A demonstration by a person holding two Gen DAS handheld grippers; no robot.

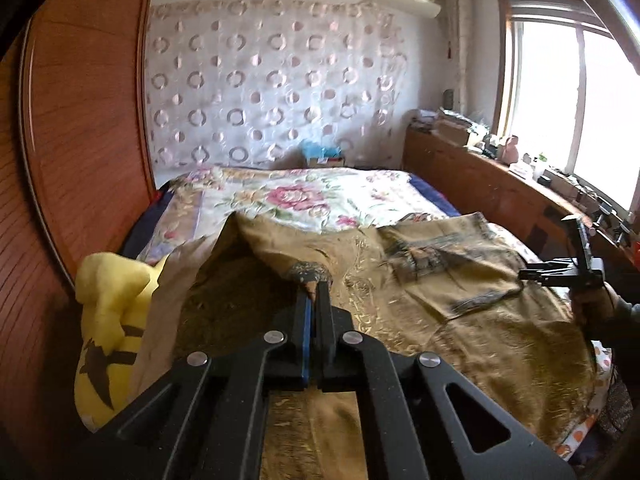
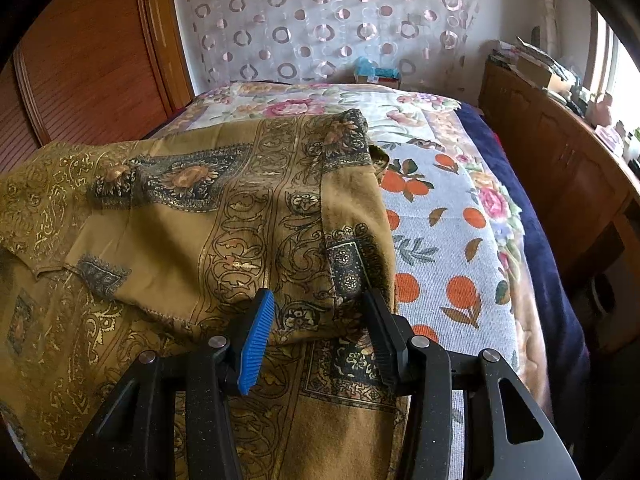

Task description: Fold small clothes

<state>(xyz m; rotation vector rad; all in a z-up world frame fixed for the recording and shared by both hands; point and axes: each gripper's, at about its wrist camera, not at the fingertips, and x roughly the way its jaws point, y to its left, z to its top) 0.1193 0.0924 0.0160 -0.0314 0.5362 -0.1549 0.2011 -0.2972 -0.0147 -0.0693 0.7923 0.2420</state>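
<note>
Cloth: the cloth [image 2: 208,216] lies spread on the bed [image 2: 448,240].
Left tool [image 1: 316,280]: clamped on a cloth corner, lifting it.
Right tool [image 2: 320,320]: half open, gripping nothing, cloth edge directly ahead.
Fold line: carry your left corner across toward the right.

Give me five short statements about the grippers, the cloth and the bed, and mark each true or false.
1. The left gripper is shut on a raised fold of the mustard-gold patterned cloth. True.
2. The right gripper is clamped shut. False: its jaws stand apart over the cloth.
3. A yellow plush toy lies left of the cloth. True.
4. The white bedspread with oranges is plain. False: it is printed.
5. The cloth hangs off the wooden cabinet. False: it lies on the bed.
</note>
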